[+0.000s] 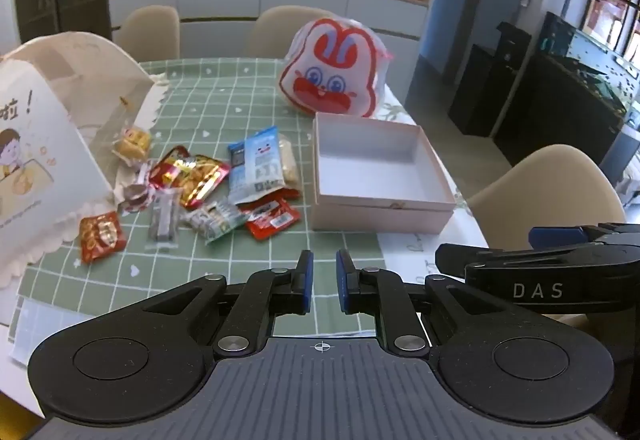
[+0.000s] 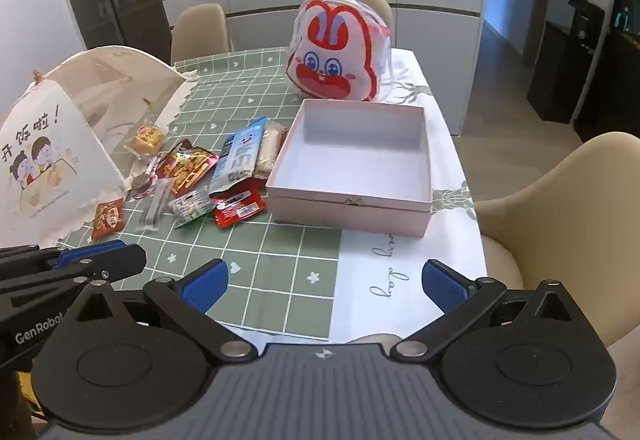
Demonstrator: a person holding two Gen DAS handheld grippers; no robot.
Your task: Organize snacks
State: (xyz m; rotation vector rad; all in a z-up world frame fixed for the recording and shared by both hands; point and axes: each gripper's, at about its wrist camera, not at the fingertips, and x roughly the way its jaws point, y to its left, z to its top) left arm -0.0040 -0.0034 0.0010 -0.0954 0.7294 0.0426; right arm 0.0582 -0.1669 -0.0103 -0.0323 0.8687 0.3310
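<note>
Several snack packets lie in a loose pile on the green checked tablecloth (image 1: 224, 100): a blue packet (image 1: 256, 164) (image 2: 240, 156), a red one (image 1: 274, 218) (image 2: 240, 210), a red-gold one (image 1: 192, 176) (image 2: 186, 168) and a small red one (image 1: 100, 236) (image 2: 108, 220). Right of the pile stands an open pale pink box (image 1: 380, 210) (image 2: 348, 210) with nothing inside. My left gripper (image 1: 324, 272) hovers shut near the table's front, holding nothing. My right gripper (image 2: 324, 280) hangs wide open in front of the box, also with nothing in it.
A folding food cover (image 1: 40, 160) (image 2: 52, 160) with cartoon print stands at the left beside the pile. Behind the box sits a red-and-white rabbit bag (image 1: 334, 74) (image 2: 336, 60). Beige chairs (image 1: 548, 188) (image 2: 560, 200) ring the table, and a shelf unit stands behind.
</note>
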